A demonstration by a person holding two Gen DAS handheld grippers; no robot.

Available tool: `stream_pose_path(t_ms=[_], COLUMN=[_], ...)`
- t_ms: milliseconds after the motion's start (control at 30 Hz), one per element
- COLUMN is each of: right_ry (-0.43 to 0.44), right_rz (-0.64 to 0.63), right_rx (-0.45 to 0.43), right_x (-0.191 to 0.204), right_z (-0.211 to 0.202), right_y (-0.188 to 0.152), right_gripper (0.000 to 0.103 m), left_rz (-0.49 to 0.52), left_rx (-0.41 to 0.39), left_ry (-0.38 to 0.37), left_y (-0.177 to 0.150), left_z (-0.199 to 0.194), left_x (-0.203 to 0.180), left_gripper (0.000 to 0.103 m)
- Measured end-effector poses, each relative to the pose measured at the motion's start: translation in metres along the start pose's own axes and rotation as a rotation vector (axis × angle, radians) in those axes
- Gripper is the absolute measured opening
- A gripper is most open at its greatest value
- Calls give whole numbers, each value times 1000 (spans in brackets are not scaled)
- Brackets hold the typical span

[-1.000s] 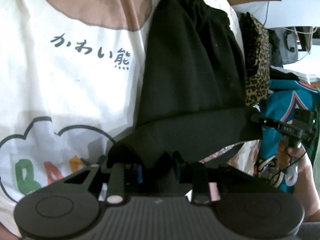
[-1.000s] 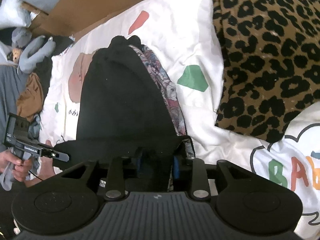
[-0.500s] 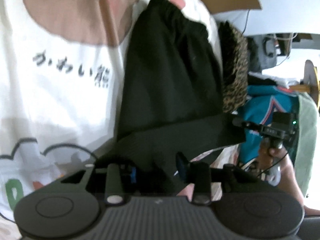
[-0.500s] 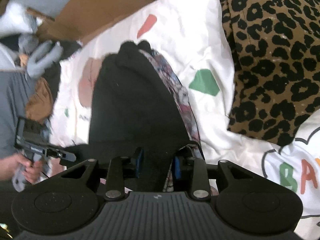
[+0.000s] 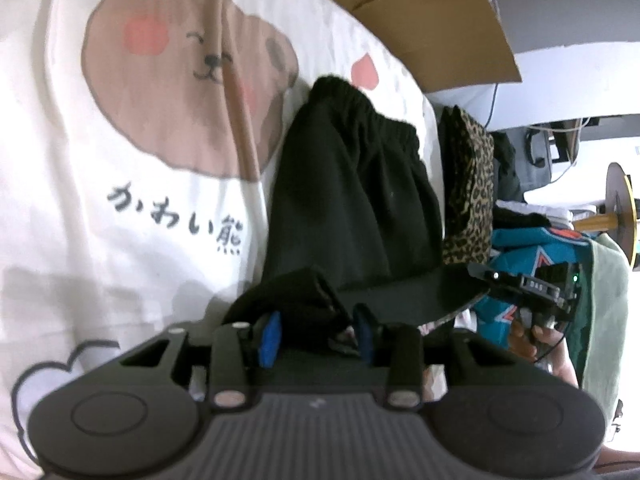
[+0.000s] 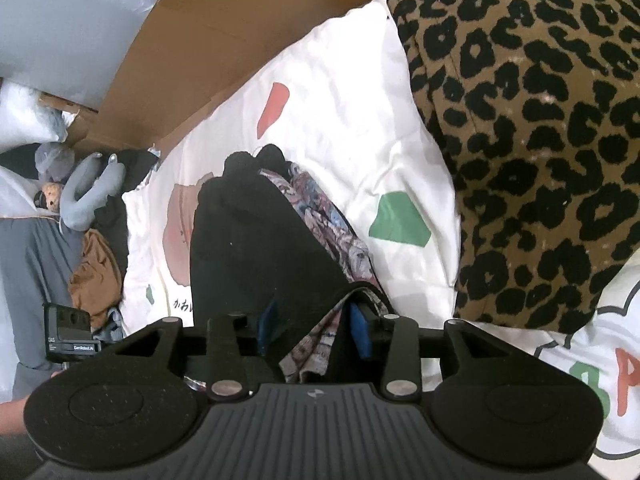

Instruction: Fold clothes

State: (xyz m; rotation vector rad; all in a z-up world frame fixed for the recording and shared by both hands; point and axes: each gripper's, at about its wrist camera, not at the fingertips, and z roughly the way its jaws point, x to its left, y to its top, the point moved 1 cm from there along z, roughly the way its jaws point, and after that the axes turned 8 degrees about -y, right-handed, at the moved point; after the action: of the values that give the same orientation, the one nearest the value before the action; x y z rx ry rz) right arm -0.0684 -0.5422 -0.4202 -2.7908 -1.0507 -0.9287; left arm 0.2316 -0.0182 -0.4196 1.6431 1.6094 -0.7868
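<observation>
A black garment [image 5: 352, 200] with an elastic waistband lies lengthwise on the white printed bed cover [image 5: 120, 160]. Its near hem is lifted off the bed and held at both corners. My left gripper [image 5: 316, 332] is shut on one bunched corner of the hem. In the right wrist view the same black garment [image 6: 256, 256] shows a floral-patterned inner layer [image 6: 332, 232] along its right edge. My right gripper [image 6: 312, 328] is shut on the other corner, black cloth and floral lining between its blue pads [image 6: 360, 332]. The other gripper [image 5: 532, 284] shows at the hem's far end.
A leopard-print cushion [image 6: 520, 140] lies close on the right of the garment. A brown cardboard box [image 6: 224, 40] stands behind the bed. Teal clothing [image 5: 532, 248], a grey plush toy [image 6: 92, 184] and brown cloth [image 6: 96, 276] lie beside the bed. A hand [image 5: 536, 340] holds the other gripper.
Both grippers have lifted the near hem and carried it forward toward the waistband. The views tilted up, so more of the bear print and the cardboard box shows.
</observation>
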Motion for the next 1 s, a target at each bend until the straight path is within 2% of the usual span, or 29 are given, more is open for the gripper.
stream_pose_path(t_ms=[133, 267, 467, 533, 633, 700, 767, 900, 1000], right_ry=[12, 23, 1, -18, -59, -86, -112, -127, -178], right_rz=[10, 20, 7, -21, -72, -107, -141, -197, -270], right_rx=[-33, -71, -144, -155, -156, -142, -126, -92, -62], right_x=[-1, -2, -4, -3, -2, -2, -2, -2, 3], right_z=[-7, -15, -34, -42, -52, -53, -53, -50, -41], right_y=[3, 6, 12, 9, 0, -9, -18, -38, -53], right_gripper=[46, 50, 50, 50, 52, 54, 64, 74, 84], left_rz=[8, 32, 102, 136, 195, 224, 245, 320, 383], left_rx=[-27, -50, -81, -79, -51, -24, 18, 87, 133], left_ry=[-3, 10, 65, 82, 138, 167, 195, 254, 309], left_y=[3, 6, 12, 11, 8, 4, -2, -12, -18], left_z=[-11, -17, -32, -36, -36, -33, -26, -12, -1], left_x=[0, -4, -17, -23, -28, -29, -27, -28, -26], left_gripper=[43, 45, 59, 69, 76, 77, 77, 80, 81])
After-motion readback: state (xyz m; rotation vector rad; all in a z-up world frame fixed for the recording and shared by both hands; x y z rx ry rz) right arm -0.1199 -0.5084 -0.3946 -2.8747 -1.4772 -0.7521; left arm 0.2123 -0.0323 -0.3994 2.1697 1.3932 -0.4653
